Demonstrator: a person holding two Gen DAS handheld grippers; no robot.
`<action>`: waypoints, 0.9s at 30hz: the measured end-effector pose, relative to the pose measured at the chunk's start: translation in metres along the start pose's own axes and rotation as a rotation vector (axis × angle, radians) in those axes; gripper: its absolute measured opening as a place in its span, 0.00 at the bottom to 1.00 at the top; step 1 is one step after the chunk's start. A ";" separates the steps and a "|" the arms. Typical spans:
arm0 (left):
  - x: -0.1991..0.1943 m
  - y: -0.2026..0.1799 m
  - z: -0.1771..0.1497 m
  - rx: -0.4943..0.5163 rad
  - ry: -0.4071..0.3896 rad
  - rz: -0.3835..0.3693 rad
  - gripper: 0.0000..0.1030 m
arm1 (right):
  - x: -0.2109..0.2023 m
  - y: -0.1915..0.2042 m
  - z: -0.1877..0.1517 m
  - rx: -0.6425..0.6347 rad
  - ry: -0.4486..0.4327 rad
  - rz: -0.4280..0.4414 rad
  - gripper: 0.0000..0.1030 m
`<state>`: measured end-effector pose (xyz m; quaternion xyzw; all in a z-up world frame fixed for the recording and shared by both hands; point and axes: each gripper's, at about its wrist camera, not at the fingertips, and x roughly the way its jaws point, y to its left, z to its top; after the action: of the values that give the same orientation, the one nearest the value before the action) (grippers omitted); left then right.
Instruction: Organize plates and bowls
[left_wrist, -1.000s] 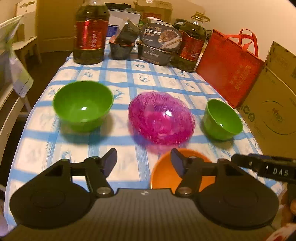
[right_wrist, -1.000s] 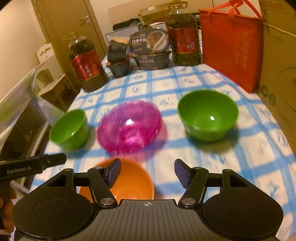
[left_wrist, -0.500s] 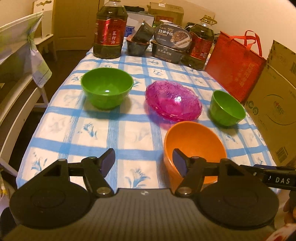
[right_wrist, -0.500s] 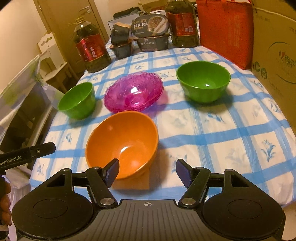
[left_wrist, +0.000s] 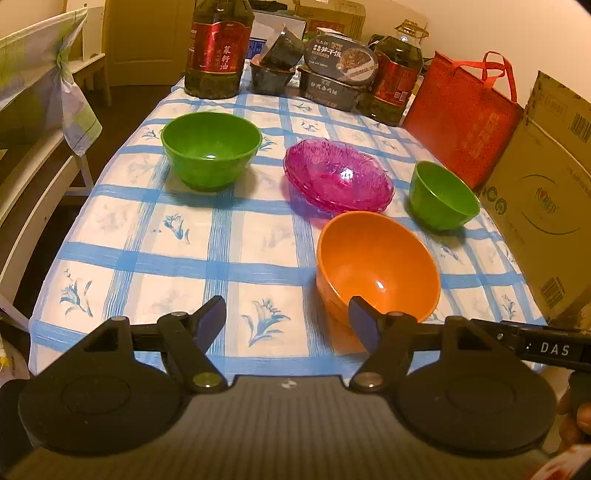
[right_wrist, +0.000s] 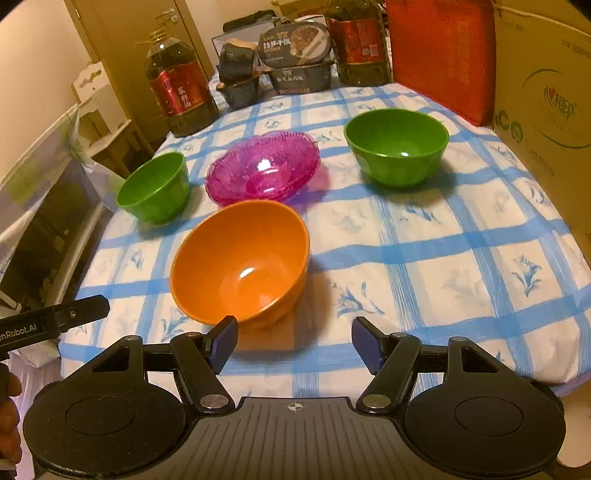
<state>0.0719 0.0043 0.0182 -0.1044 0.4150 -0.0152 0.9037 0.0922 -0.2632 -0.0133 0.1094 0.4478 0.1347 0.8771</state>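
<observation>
Checked table (left_wrist: 177, 258) w/ orange bowl (left_wrist: 376, 264) near edge; left gripper (left_wrist: 288, 319) & right gripper (right_wrist: 293, 341) both spread wide, holding nothing.

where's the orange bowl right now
The orange bowl sits on the tablecloth near its front edge, just in front of the pink dish, nearest both open grippers.

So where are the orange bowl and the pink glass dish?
orange bowl (right_wrist: 240, 262), right wrist view, on its inner wall.
pink glass dish (left_wrist: 338, 179), left wrist view, on its inner base.
</observation>
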 end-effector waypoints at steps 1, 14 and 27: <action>0.000 0.000 -0.001 0.001 0.001 -0.001 0.69 | 0.001 0.000 -0.001 0.000 0.003 -0.001 0.66; 0.007 -0.002 -0.004 0.013 0.018 -0.005 0.73 | 0.005 -0.002 -0.002 0.009 0.014 -0.010 0.66; 0.016 -0.002 -0.004 0.010 0.034 -0.026 0.79 | 0.007 -0.014 0.002 0.047 0.001 -0.019 0.66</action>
<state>0.0789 -0.0005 0.0043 -0.1052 0.4290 -0.0308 0.8966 0.0993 -0.2739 -0.0219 0.1255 0.4525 0.1161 0.8752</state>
